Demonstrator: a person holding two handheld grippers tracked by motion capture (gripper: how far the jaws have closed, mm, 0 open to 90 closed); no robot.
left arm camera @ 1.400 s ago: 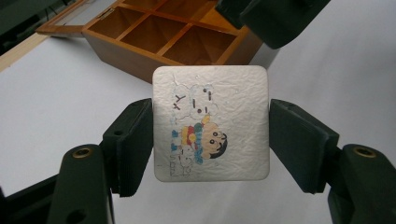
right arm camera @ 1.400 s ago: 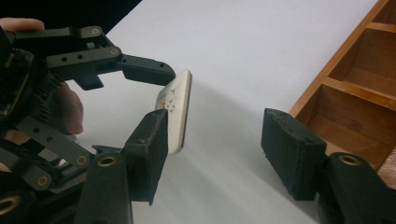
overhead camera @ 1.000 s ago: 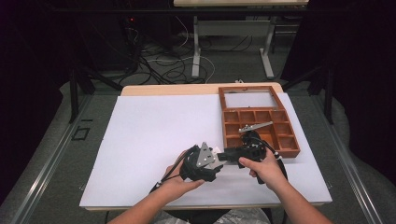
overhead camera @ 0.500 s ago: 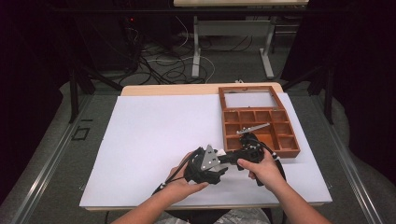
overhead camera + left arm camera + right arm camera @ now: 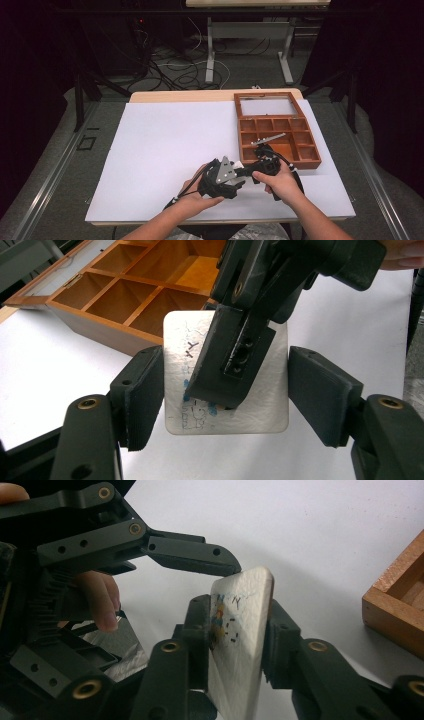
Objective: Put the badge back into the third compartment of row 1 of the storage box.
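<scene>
I had the white card [image 5: 240, 630] pinched in my right tongs [image 5: 235, 645], above the table [image 5: 150, 150]; left tongs [image 5: 225, 390] gaped around it. Handover, I judged: left must close next.

A small white card [image 5: 227, 372] with rounded corners and scribbled blue and black marks is held on edge, pinched between the jaws of the right gripper [image 5: 239, 630]. It is flanked by the spread jaws of the left gripper [image 5: 227, 390].
</scene>
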